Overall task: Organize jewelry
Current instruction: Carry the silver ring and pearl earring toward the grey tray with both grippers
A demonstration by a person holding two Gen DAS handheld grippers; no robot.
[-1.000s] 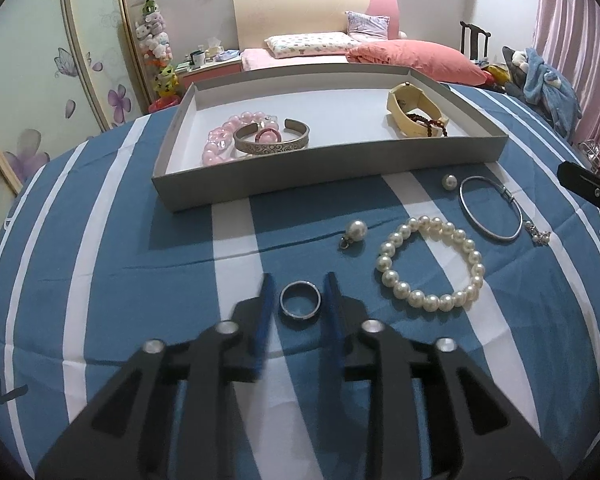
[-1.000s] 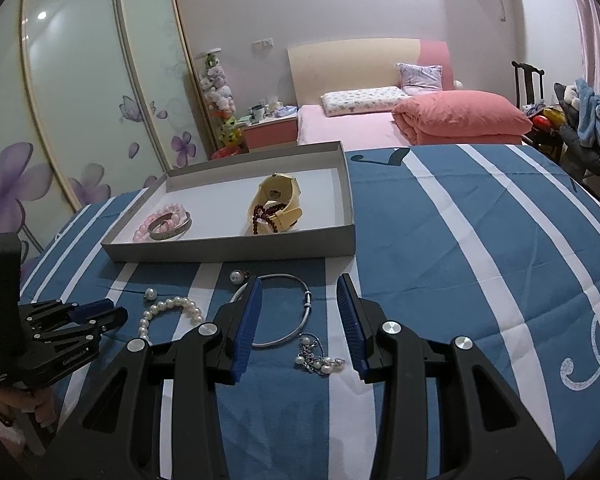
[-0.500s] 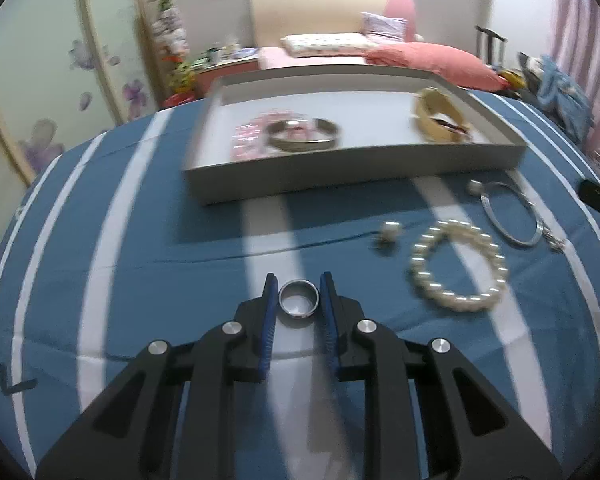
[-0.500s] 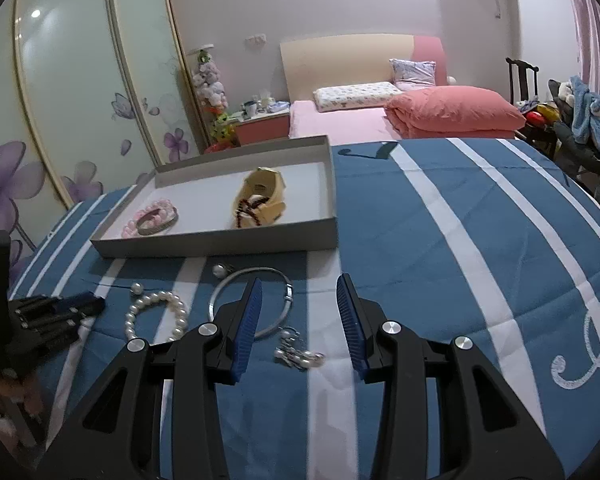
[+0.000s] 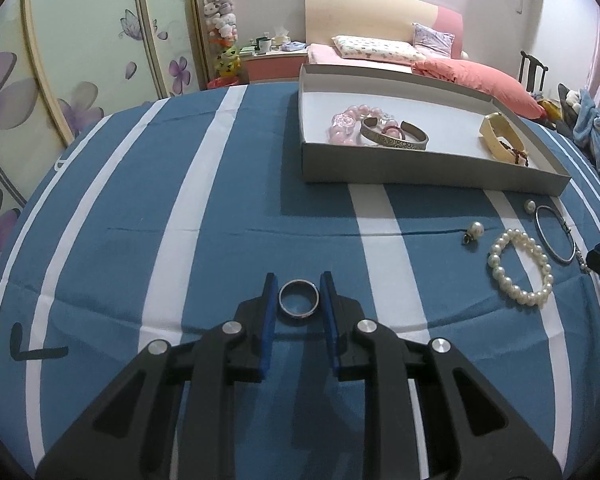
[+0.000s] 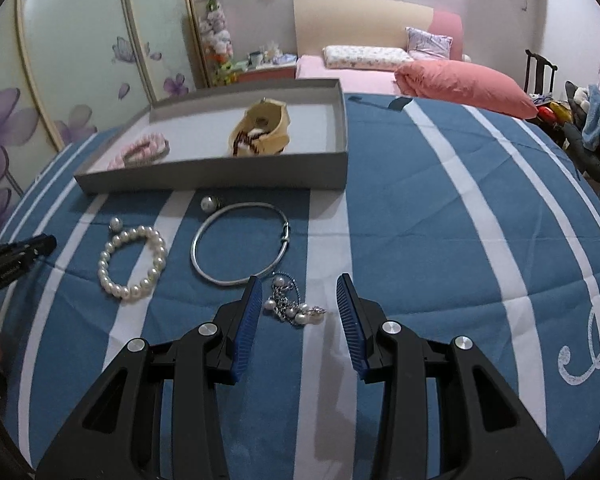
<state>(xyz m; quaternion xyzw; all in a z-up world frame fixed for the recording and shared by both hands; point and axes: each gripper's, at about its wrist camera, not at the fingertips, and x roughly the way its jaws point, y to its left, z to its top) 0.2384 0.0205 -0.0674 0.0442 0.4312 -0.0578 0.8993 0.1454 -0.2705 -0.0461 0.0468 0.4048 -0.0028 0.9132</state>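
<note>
Though contact unclear, ring [image 5: 299, 303] between left tongs [image 5: 299, 300].

pink bead bracelet [image 6: 140, 151] half hidden behind tray wall [image 6: 212, 176], left gripper [image 6: 28, 248] cut off at edge

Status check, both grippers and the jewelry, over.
Left gripper shut on silver ring. Right gripper open, straddling pearl charm cluster on the cloth. Pearl bracelet, bangle not yet in tray. Path unobstructed.
</note>
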